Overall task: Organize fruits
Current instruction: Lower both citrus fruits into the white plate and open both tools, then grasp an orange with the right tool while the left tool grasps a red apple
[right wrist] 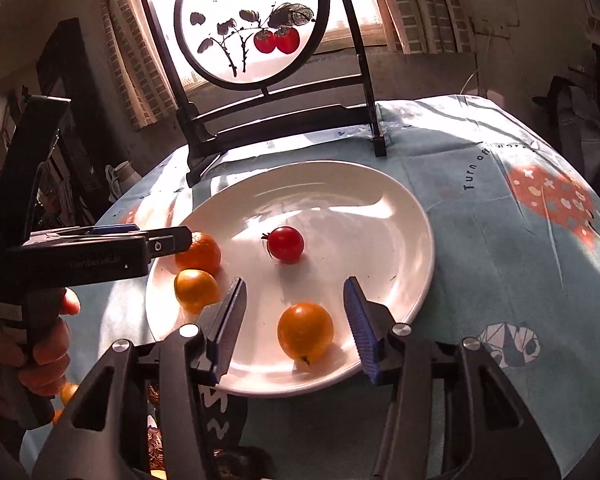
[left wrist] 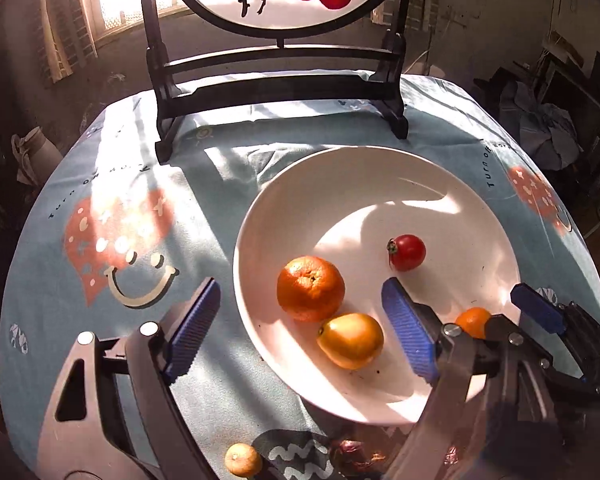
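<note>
Left wrist view. A white plate [left wrist: 380, 168] is seen on the desk [left wrist: 220, 400], at 1 o'clock from centre. Held in it: an orange [left wrist: 310, 289], a yellow fruit [left wrist: 350, 340] touching it at 5 o'clock, and a red tomato [left wrist: 407, 252] apart at 2 o'clock. The left gripper [left wrist: 300, 332] is spread wide and empty; one finger is over the cloth, the other over the plate, with the orange and yellow fruit between them. A small orange fruit [left wrist: 474, 320] is partly hidden at 3 o'clock, beside the right gripper [left wrist: 540, 316]. Outside the plate, at 6 o'clock, lie a small pale fruit [left wrist: 243, 459] and a dark reddish item [left wrist: 352, 454], unidentified. A painted screen [left wrist: 276, 60] stands at 12 o'clock.

Right wrist view. The right gripper is parted and empty, with the small orange fruit resting on the plate between its fingers. The left gripper is seen at 9 o'clock over the orange.

Risks, as judged: round fruit may be rolled by a finger brushing it; the plate rim may be struck or tipped by the left gripper straddling it; the two grippers, working close together, may collide.
</note>
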Demonstrator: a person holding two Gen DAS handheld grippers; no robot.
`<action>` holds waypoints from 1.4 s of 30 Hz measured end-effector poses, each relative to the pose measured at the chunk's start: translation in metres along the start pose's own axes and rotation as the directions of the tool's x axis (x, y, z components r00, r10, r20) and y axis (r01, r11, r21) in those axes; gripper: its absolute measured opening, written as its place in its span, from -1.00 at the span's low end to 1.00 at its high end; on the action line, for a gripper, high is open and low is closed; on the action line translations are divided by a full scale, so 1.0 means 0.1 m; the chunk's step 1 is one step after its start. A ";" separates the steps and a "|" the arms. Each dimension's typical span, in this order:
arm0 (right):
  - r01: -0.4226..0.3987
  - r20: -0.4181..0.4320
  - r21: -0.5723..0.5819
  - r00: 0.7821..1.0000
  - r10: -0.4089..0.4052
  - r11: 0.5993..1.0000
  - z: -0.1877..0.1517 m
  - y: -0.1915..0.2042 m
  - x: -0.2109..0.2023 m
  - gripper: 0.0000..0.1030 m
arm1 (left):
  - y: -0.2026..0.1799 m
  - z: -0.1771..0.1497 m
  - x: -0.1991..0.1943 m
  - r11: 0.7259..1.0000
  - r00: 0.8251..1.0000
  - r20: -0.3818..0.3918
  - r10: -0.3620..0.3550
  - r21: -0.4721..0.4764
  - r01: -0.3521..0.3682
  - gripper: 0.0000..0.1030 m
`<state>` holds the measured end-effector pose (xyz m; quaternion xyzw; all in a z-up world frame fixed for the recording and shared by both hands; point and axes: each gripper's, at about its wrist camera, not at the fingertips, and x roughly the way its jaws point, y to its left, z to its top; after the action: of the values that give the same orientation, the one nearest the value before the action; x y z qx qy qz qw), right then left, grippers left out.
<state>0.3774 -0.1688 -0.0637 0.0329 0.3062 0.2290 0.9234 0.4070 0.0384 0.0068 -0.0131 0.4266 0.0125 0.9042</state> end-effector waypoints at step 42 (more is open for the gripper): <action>-0.152 -0.255 -0.456 0.966 0.035 0.877 -1.09 1.01 -0.48 -0.16 | -0.07 -2.35 -1.27 0.969 0.967 0.082 -0.242 0.061 0.238 0.83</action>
<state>0.2398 -0.1087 -0.1051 -0.2058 0.3482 0.3436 0.8476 0.1453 0.0218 -0.0439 -0.0413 0.3814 -0.1072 0.9173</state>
